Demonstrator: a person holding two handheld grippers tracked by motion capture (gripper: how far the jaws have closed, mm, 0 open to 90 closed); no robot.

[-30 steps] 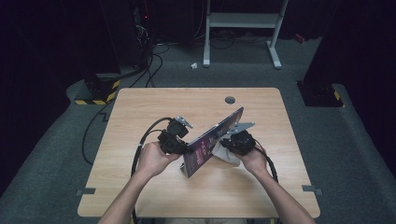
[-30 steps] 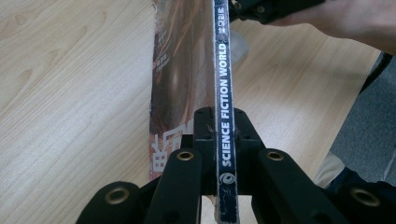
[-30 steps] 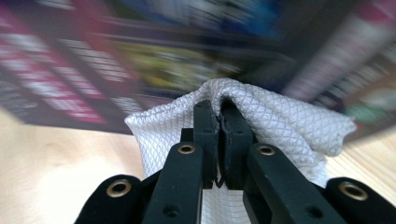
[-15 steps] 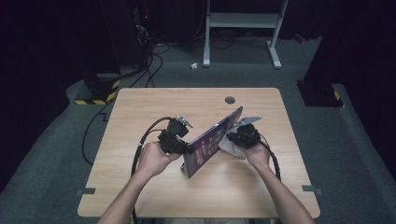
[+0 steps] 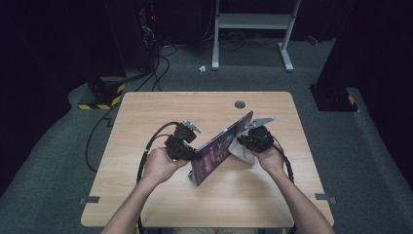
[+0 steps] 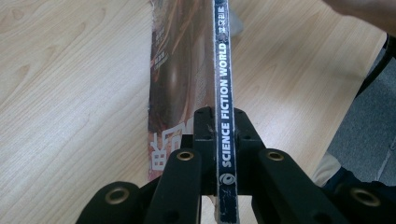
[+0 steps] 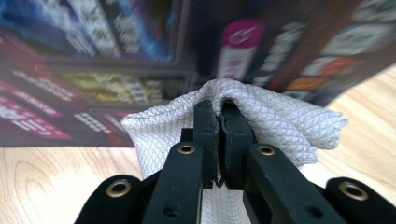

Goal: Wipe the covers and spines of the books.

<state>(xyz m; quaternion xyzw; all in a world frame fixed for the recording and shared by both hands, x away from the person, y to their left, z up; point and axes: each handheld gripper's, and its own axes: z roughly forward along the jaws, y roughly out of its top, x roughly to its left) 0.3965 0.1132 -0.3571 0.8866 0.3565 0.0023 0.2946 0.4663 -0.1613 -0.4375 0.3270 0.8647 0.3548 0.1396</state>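
Wooden counter (image 5: 146, 195), light grain, with a round grommet hole (image 5: 239, 104) near the far edge. Dark carpet floor around it, a white frame stand (image 5: 253, 29) beyond, and a yellow-black striped block (image 5: 100, 97) at far left.

Magazine (image 5: 221, 146) stands on edge mid-counter, tilted, running diagonally from near centre up toward the far right, with the dark printed cover facing the person. The spine reads SCIENCE FICTION WORLD in the left gripper view (image 6: 225, 93).

Left gripper (image 5: 192, 153) sits at the magazine's near-left end, fingers clamped on the spine edge; in the left gripper view the spine runs straight up between the two pads (image 6: 204, 126). A black cable loops from it back toward the person.

Right gripper (image 5: 246, 141) is on the far side of the magazine, just beside the cover. Its fingers are pinched together on a white cloth (image 5: 241, 152); the right gripper view shows the waffle-weave cloth (image 7: 280, 121) bunched around the closed tips and pressed up against the magazine cover (image 7: 116, 56), which is blurred. The cloth hangs down to the counter (image 7: 56, 182).

Both forearms enter from the bottom edge.
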